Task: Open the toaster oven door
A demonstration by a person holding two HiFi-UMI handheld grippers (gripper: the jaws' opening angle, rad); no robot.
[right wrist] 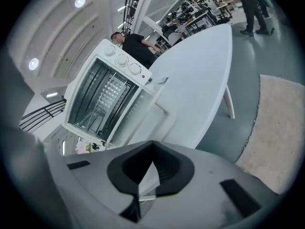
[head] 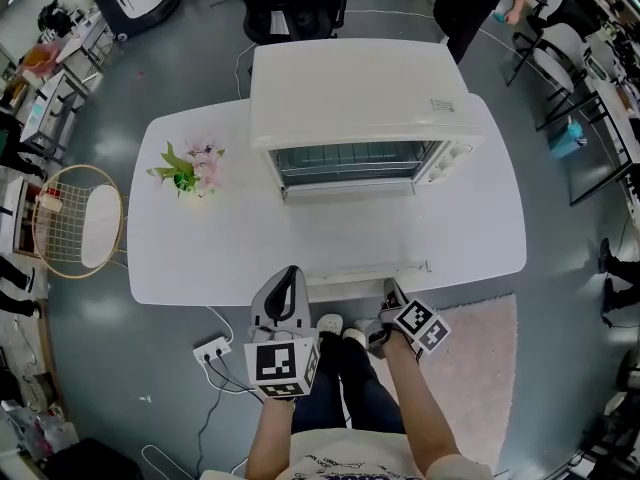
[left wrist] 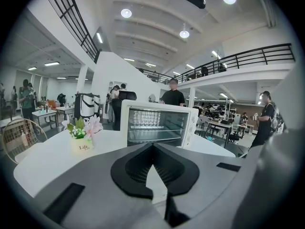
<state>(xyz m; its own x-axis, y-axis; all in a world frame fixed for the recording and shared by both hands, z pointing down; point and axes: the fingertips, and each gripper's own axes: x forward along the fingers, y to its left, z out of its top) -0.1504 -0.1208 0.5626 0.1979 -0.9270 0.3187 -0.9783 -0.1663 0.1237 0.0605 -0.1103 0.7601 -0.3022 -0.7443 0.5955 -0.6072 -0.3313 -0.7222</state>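
Observation:
A cream toaster oven (head: 355, 93) stands at the back of the white table (head: 200, 258). Its glass door (head: 350, 233) lies folded down flat toward me, the handle (head: 368, 268) near the table's front edge, and the wire rack inside shows. Both grippers hang just in front of that edge, apart from the door. My left gripper (head: 290, 271) is shut and empty, pointing at the oven (left wrist: 157, 123). My right gripper (head: 388, 286) is shut and empty too. In the right gripper view the oven (right wrist: 102, 92) and lowered door (right wrist: 138, 111) lie beyond the right gripper's (right wrist: 152, 142) tips.
A small pot of flowers (head: 193, 171) stands on the table left of the oven. A round gold wire chair (head: 80, 218) is at the table's left end. A power strip (head: 212, 350) and a pink rug (head: 470, 368) lie on the floor. A person (head: 480, 3) stands behind the table.

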